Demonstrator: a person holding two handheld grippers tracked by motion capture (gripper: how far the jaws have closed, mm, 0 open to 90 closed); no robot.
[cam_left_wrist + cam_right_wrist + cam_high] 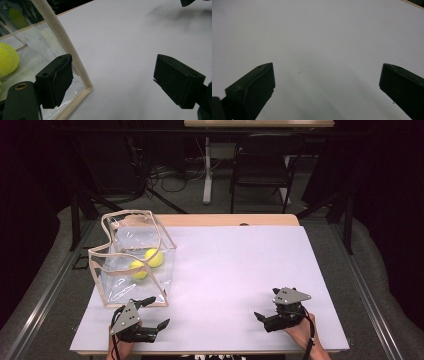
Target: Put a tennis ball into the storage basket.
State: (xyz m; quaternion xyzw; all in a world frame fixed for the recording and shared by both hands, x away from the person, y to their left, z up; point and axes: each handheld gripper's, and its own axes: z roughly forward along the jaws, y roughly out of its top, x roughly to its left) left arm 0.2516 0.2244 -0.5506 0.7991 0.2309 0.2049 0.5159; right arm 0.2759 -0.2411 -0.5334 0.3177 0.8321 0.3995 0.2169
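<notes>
Your left fingers (53, 82) are spread and empty, right at the bag's (132, 257) near corner, ready to grab its rim. The bag sits at the desk's (240, 265) left edge, two balls (146, 263) inside. Your right gripper (275, 312) rests released near the front edge.

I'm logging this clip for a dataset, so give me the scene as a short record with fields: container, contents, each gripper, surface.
container: clear bag with beige trim, upright, open at the top, far left of the table
contents: two yellow balls side by side inside the bag
left gripper: open, holding nothing, at the bag's near corner; one jaw is next to the trim, contact cannot be told
right gripper: open, holding nothing, over bare table at the near right
surface: white table
</notes>
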